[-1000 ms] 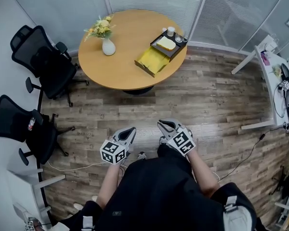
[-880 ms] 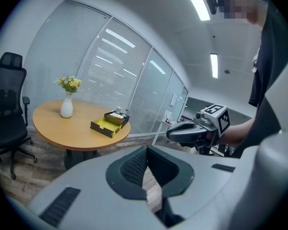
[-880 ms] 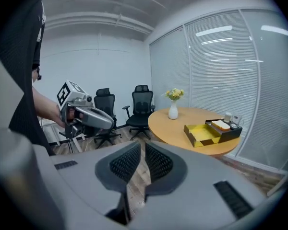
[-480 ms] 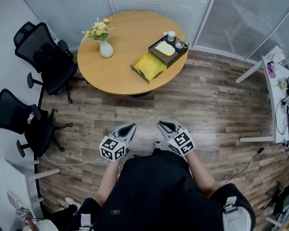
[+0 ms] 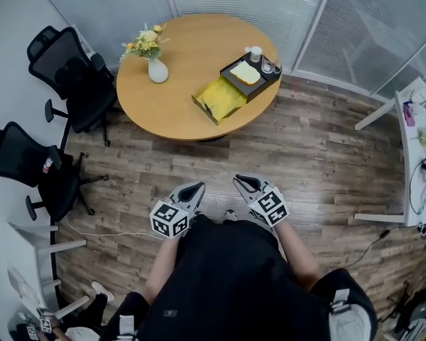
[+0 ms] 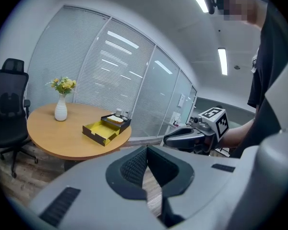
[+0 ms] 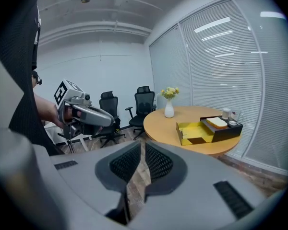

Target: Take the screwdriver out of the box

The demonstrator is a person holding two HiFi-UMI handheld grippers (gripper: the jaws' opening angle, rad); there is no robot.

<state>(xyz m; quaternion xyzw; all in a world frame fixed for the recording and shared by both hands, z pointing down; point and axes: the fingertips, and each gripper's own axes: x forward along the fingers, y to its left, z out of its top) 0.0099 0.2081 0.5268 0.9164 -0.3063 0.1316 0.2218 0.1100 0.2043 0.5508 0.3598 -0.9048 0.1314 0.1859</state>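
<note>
Head view: my left tool [image 5: 196, 187] and right tool [image 5: 239, 182] sit low centre over the wood floor [image 5: 319, 155], well apart from the box [image 5: 236, 84] on the round tabletop [image 5: 177, 91] at upper centre. Only the gripper views show each tool's jaws together, empty. The open box runs lower left to upper right. I can't make out the screwdriver.

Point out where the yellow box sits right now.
In the head view the yellow box lies on the round table, near its right edge, beside the black tray, with the flower vase to its left.
</note>
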